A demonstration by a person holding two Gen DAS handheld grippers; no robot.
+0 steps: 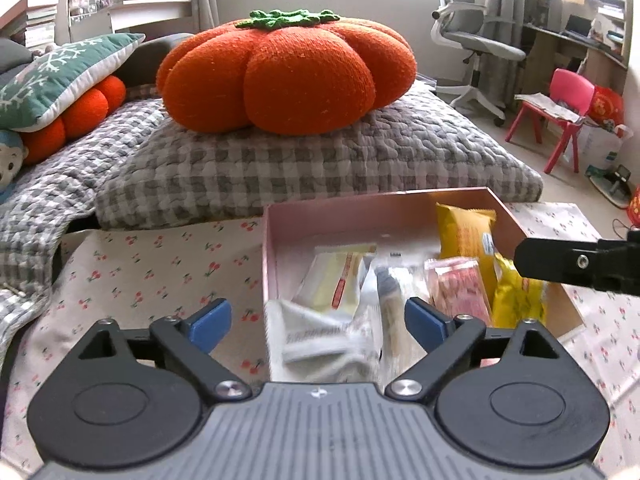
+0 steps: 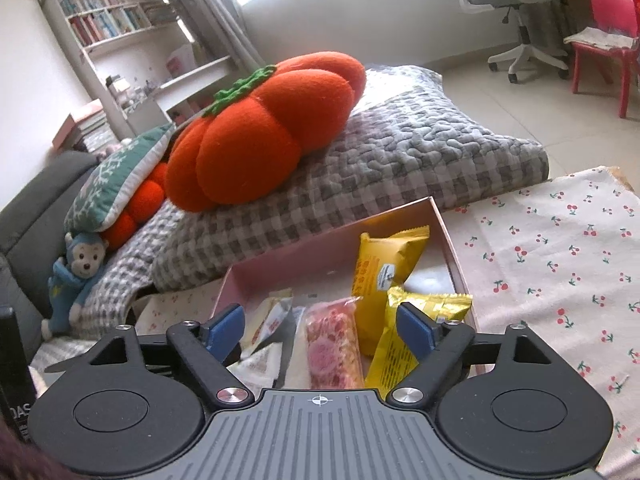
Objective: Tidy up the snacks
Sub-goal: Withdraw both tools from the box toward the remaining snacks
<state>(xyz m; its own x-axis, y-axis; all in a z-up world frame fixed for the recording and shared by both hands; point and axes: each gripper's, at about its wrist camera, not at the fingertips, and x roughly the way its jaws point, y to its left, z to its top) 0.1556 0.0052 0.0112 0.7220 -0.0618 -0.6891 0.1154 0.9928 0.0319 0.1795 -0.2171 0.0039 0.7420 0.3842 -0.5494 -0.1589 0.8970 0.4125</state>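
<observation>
A pink box (image 1: 352, 210) (image 2: 320, 246) stands on the cherry-print cloth and holds several snack packets. Inside are a yellow packet (image 1: 466, 236) (image 2: 384, 264), a second yellow packet (image 1: 516, 296) (image 2: 404, 344), a pink packet (image 1: 456, 288) (image 2: 332, 352) and pale packets (image 1: 340, 280) (image 2: 272, 324). A blurred white packet (image 1: 320, 336) sits between my left gripper's fingers, not pinched. My left gripper (image 1: 318, 320) is open over the box's near edge. My right gripper (image 2: 320, 330) is open over the pink packet; part of it shows in the left wrist view (image 1: 576, 264).
A grey checked cushion (image 1: 320, 160) with an orange pumpkin pillow (image 1: 288, 76) lies right behind the box. The cherry-print cloth (image 2: 560, 260) spreads right and left of the box. A green pillow (image 1: 52, 80), a monkey toy (image 2: 76, 276), an office chair and a pink chair (image 1: 560, 116) stand farther off.
</observation>
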